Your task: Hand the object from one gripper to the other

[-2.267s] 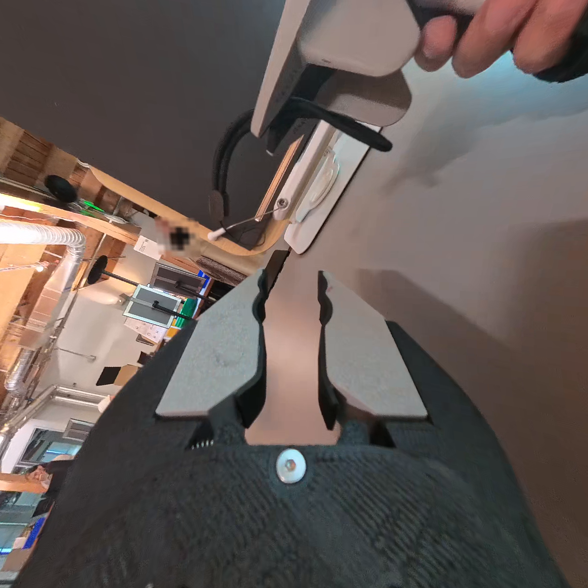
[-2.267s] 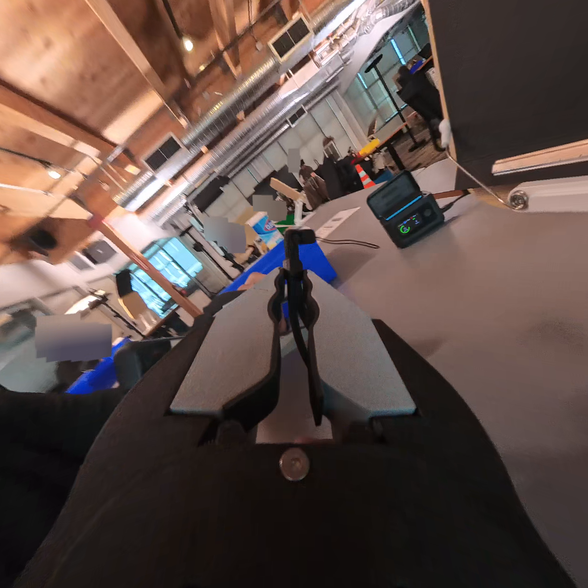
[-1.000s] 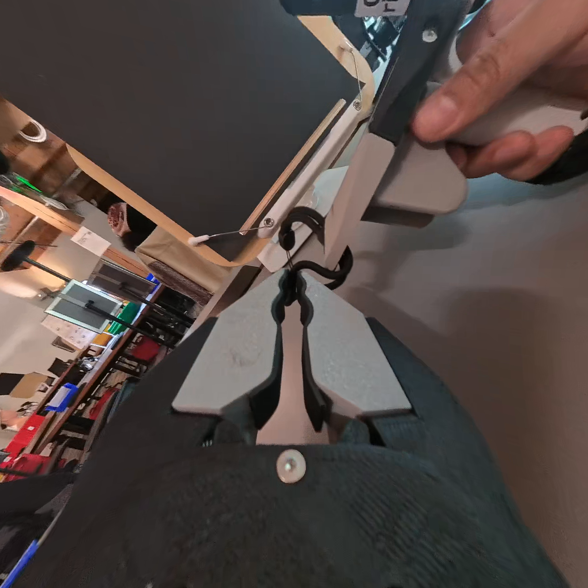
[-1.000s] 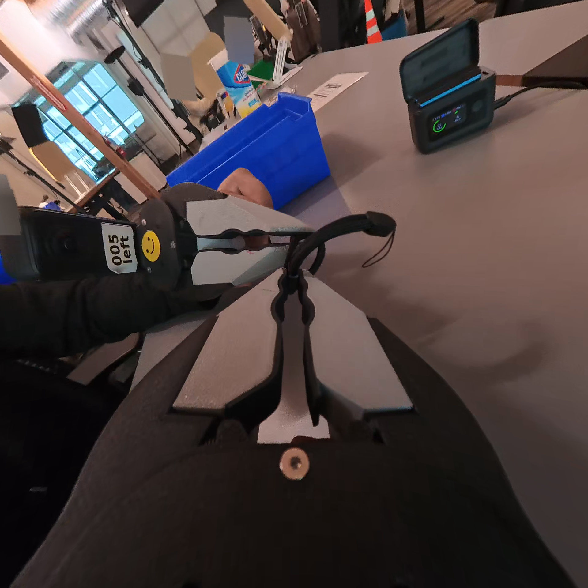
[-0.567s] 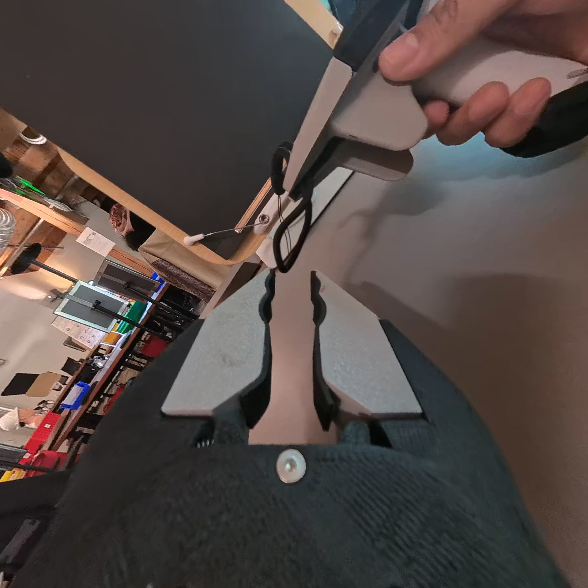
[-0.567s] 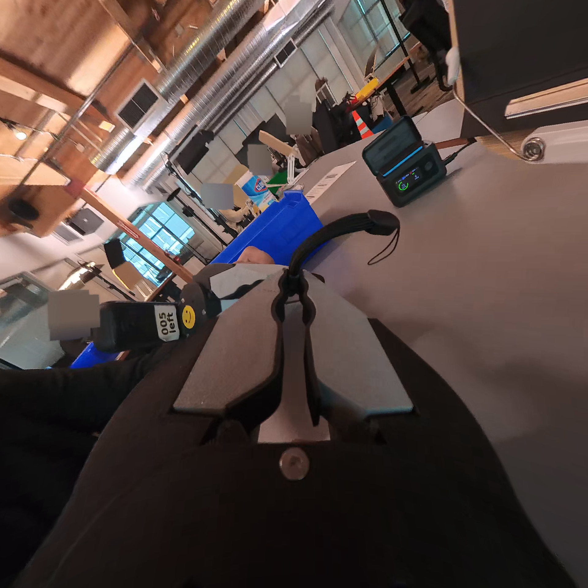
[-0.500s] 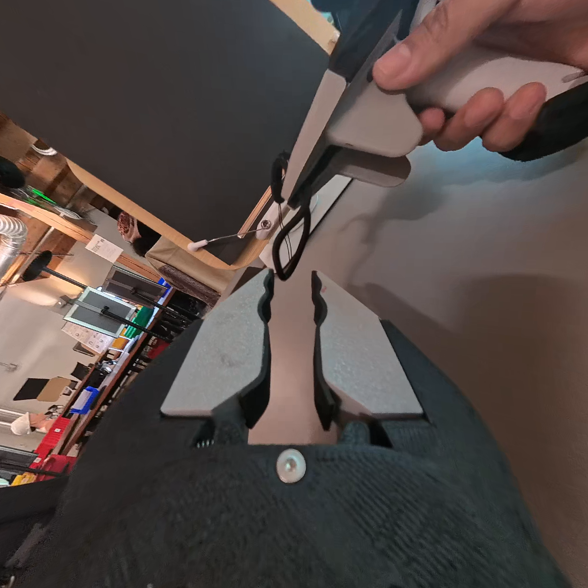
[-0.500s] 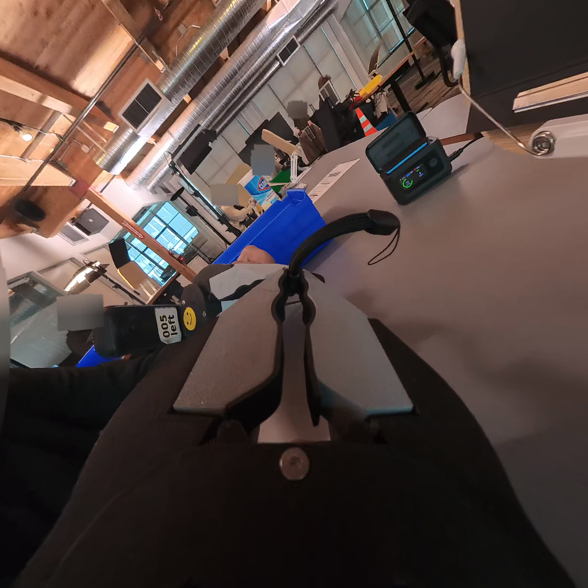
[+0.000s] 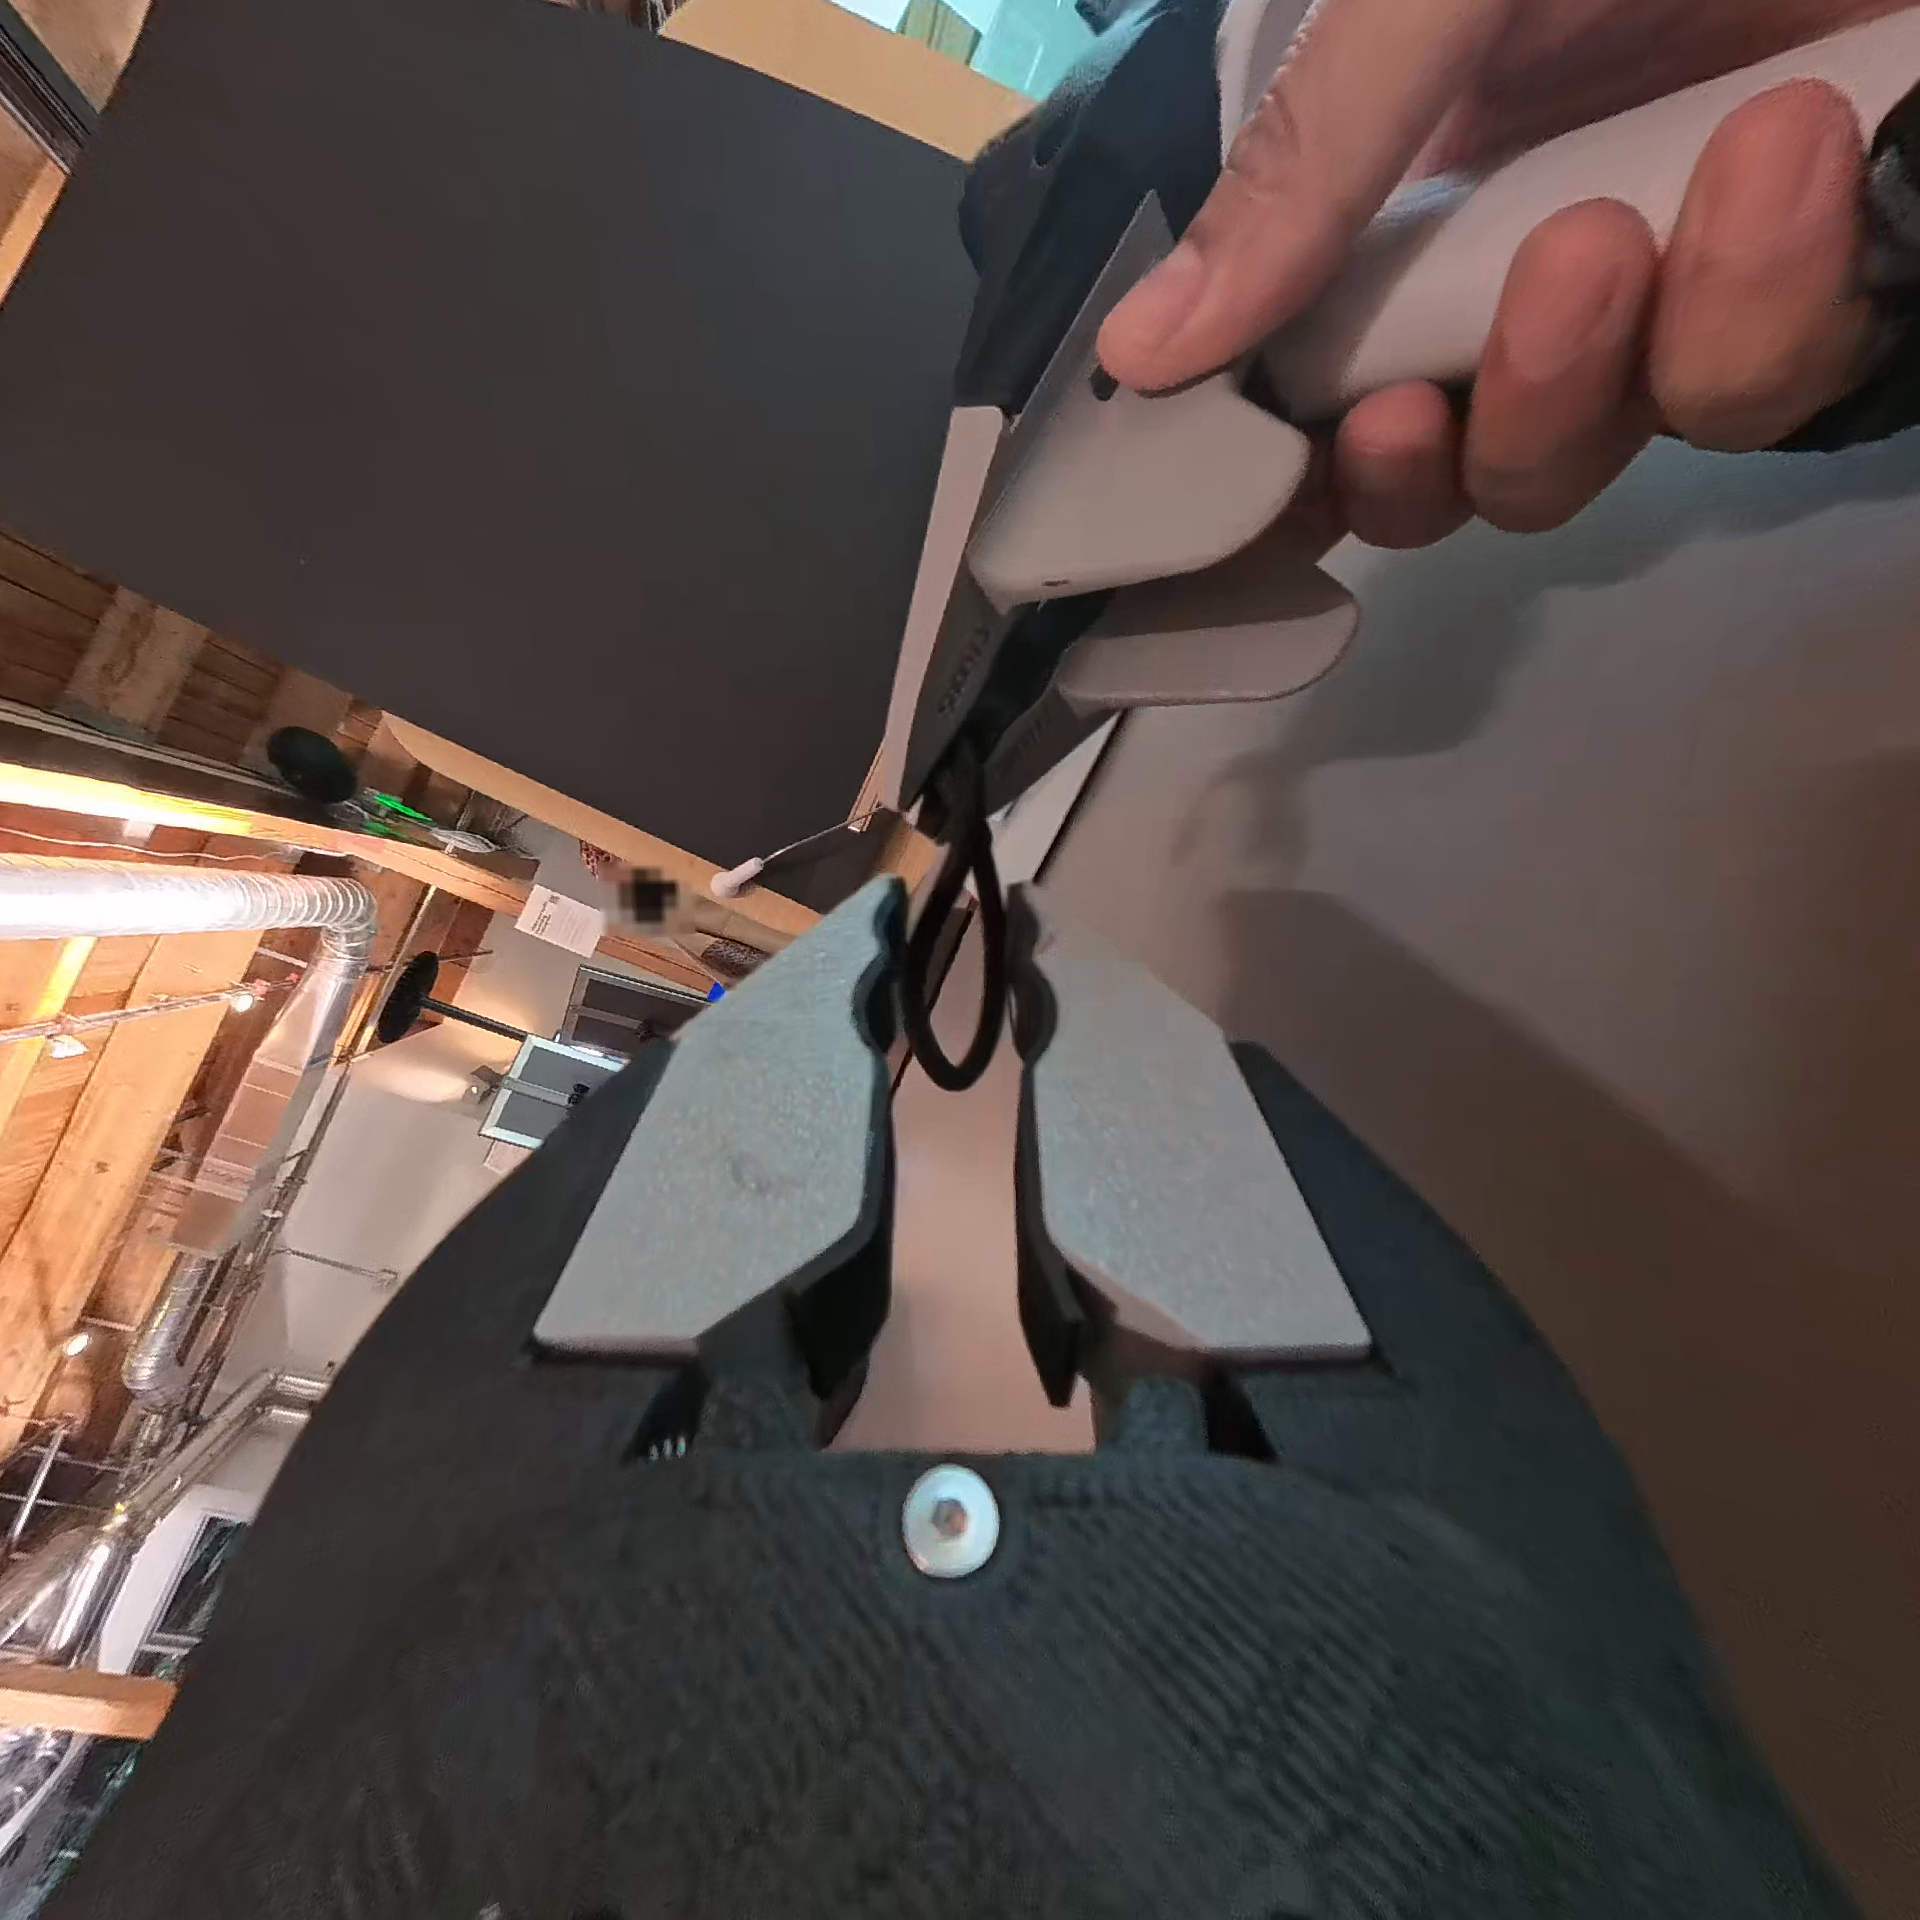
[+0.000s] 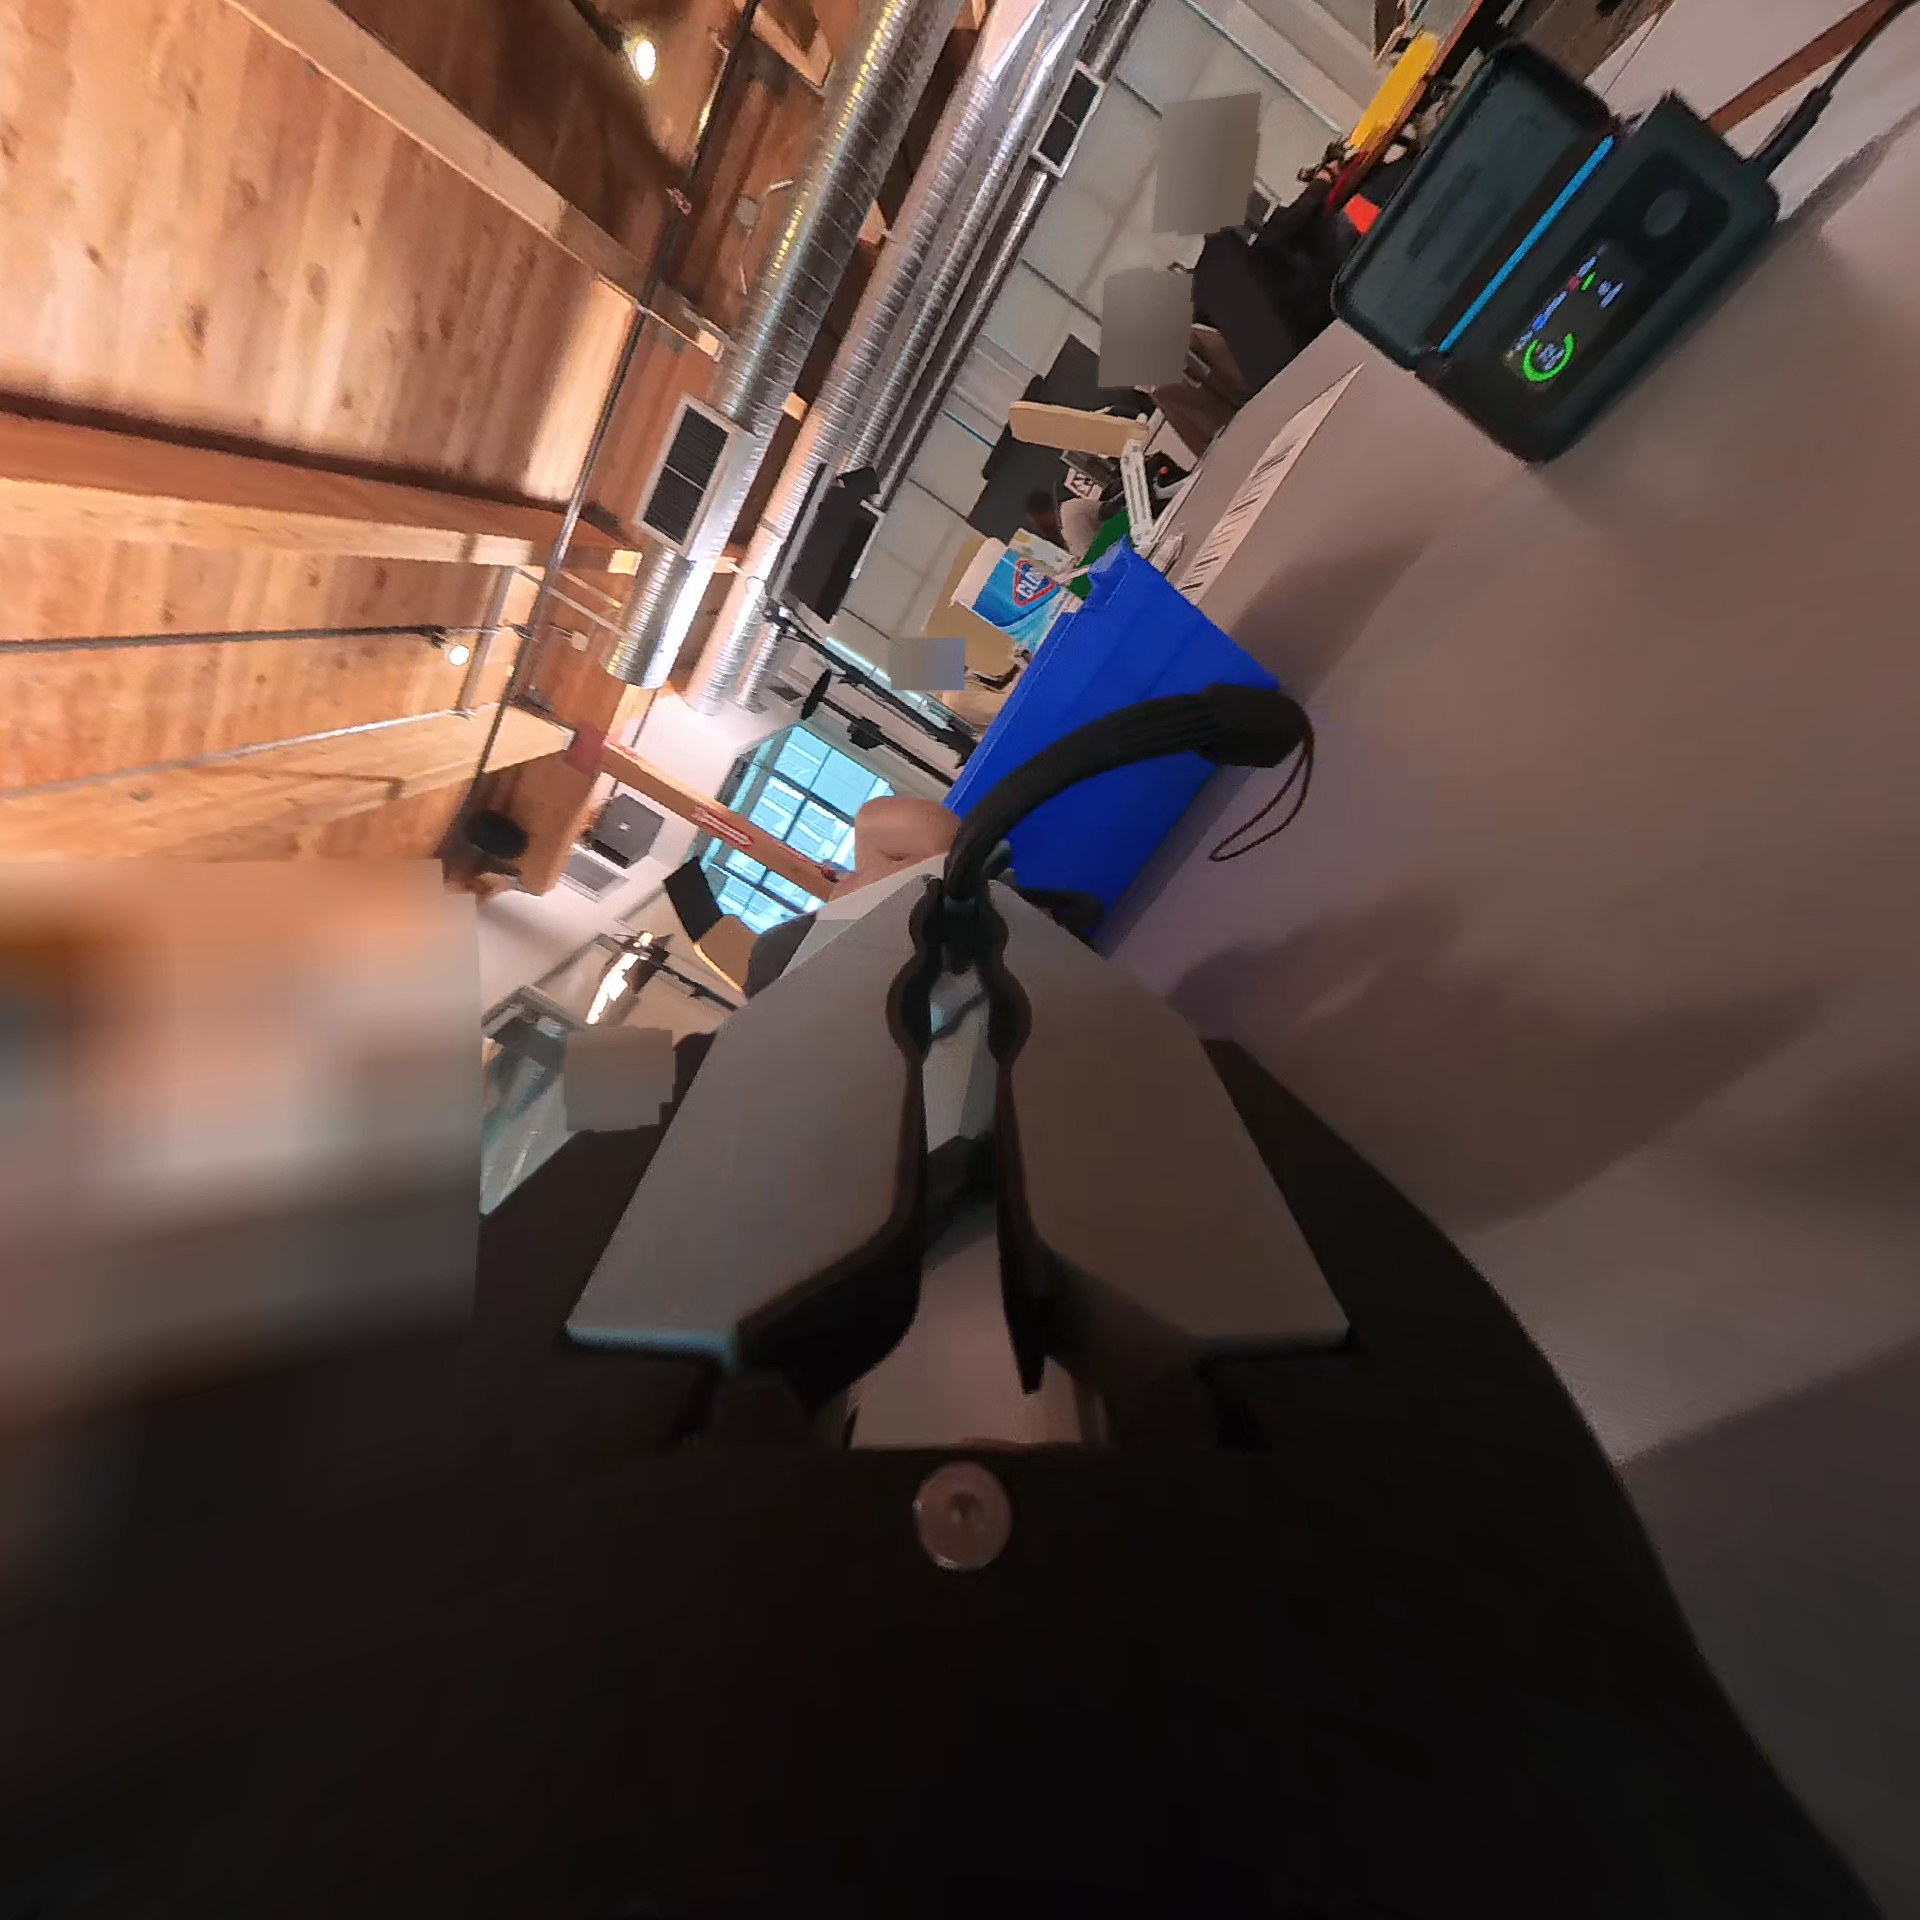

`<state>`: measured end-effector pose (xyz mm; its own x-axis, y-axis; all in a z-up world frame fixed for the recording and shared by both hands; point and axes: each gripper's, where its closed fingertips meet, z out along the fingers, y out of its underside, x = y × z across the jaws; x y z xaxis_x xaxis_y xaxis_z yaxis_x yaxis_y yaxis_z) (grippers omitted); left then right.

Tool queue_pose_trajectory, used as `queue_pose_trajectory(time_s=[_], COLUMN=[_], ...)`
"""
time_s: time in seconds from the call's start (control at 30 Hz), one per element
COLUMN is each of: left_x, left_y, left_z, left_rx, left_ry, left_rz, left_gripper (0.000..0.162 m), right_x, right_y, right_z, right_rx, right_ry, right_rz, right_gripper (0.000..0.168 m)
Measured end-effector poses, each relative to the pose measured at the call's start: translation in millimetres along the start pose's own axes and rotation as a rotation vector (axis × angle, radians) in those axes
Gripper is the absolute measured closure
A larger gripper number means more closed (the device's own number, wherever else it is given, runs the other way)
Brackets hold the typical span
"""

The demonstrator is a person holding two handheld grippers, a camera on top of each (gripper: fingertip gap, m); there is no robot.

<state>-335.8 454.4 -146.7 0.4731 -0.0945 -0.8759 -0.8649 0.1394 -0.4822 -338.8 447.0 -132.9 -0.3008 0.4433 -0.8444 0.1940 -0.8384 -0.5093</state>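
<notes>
I think we are in the middle of the hand-over. My right tool is squeezed shut on the black wrist strap. It pinches the strap right at its tips. The strap curves up and away from the tips to a fat end, and a thin little cord hangs off that end. All of it is up in the air above the grey counter. A blue bin and a black case with a small lit screen stand on the counter farther back.

My left tool is open, and its two grey fingers stand apart. In the left wrist view, the right tool comes in from above, with a hand around its handle. A black loop of the strap hangs down from its tips. The loop dangles in the gap between the left fingers, near their tips. It looks close to the left one, but I cannot tell if it touches.

So only the right tool has the strap now. From this alone I cannot tell which way it is going. If the left tool is to take it, it must close on the loop first, and only then may the right tool let go. If the left tool is done, it should back straight out, slowly, so the loop does not catch on a finger.
</notes>
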Motion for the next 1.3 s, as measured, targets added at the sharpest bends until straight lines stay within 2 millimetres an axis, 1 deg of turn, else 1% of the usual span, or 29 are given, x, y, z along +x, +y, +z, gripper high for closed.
queue_pose_trajectory(time_s=[0.03,0.07,0.13,0.2,0.27,0.33,0.37,0.43,0.5,0.63,0.67,0.77,0.8,0.83,0.9,0.93,1.0,1.07,1.13,1.2,1.3], left_x=[0.1,-0.5,-1.5,-7.1,-14.8,-22.6,-27.1,-33.5,-37.5,-34.8,-32.4,-27.2,-26.3,-25.5,-21.0,-20.2,-19.0,-21.3,-20.7,-17.5,-9.4], left_y=[0.6,1.3,3.7,6.8,14.9,22.1,24.2,24.7,24.7,16.5,12.0,0.1,-2.8,-4.9,-9.3,-9.6,-6.0,-1.4,1.4,1.5,-1.7], left_z=[-0.1,-0.2,0.3,0.6,1.3,1.0,0.5,-1.1,-2.6,-4.1,-4.5,-6.9,-7.6,-8.1,-8.9,-8.8,-7.5,-6.2,-5.4,-4.8,-3.7], left_rx=[-0.006,-0.013,-0.03,-0.038,-0.055,-0.062,-0.06,-0.047,-0.044,-0.006,0.016,0.068,0.079,0.085,0.099,0.099,0.078,0.062,0.047,0.038,0.032], left_ry=[0.007,0.015,0.05,0.064,0.057,0.042,0.028,0.012,-0.003,0.016,0.034,0.074,0.081,0.089,0.123,0.126,0.123,0.093,0.086,0.088,0.091], left_rz=[-0.002,-0.012,-0.081,-0.195,-0.291,-0.348,-0.369,-0.391,-0.384,-0.384,-0.395,-0.419,-0.425,-0.433,-0.454,-0.466,-0.479,-0.48,-0.466,-0.435,-0.371], left_gripper=[0.156,0.162,0.162,0.161,0.162,0.161,0.162,0.162,0.162,0.162,0.161,0.162,0.162,0.162,0.158,0.156,0.152,0.147,0.141,0.137,0.135], right_x=[-0.3,0.0,0.6,1.4,1.6,6.2,8.1,8.6,5.0,-2.1,-1.7,10.5,13.5,15.4,16.6,16.1,17.8,18.7,16.0,8.1,-8.2], right_y=[0.8,1.4,1.2,0.1,-2.6,-4.0,-4.0,-1.5,-3.0,-5.0,-4.4,-6.8,-6.2,-4.7,-1.4,-2.2,-7.7,-11.4,-19.3,-27.2,-34.0], right_z=[0.5,0.9,0.4,-0.7,-2.6,-6.0,-7.6,-9.5,-10.7,-9.2,-8.2,-10.3,-10.6,-10.4,-8.5,-7.8,-10.1,-12.4,-17.2,-21.6,-24.0], right_rx=[-0.003,-0.006,-0.016,-0.03,-0.037,-0.06,-0.078,-0.134,-0.17,-0.213,-0.224,-0.26,-0.278,-0.297,-0.321,-0.313,-0.283,-0.238,-0.151,-0.046,0.081], right_ry=[-0.009,-0.009,0.01,0.047,0.084,0.152,0.185,0.245,0.319,0.468,0.503,0.658,0.692,0.714,0.733,0.743,0.777,0.749,0.689,0.575,0.328], right_rz=[0.012,0.014,-0.015,-0.069,-0.129,-0.196,-0.238,-0.344,-0.5,-0.785,-0.844,-1.002,-1.048,-1.088,-1.143,-1.163,-1.15,-1.04,-0.899,-0.732,-0.469], right_gripper=[0.167,0.167,0.168,0.167,0.156,0.139,0.133,0.13,0.126,0.114,0.117,0.122,0.127,0.137,0.163,0.168,0.168,0.168,0.168,0.168,0.168])
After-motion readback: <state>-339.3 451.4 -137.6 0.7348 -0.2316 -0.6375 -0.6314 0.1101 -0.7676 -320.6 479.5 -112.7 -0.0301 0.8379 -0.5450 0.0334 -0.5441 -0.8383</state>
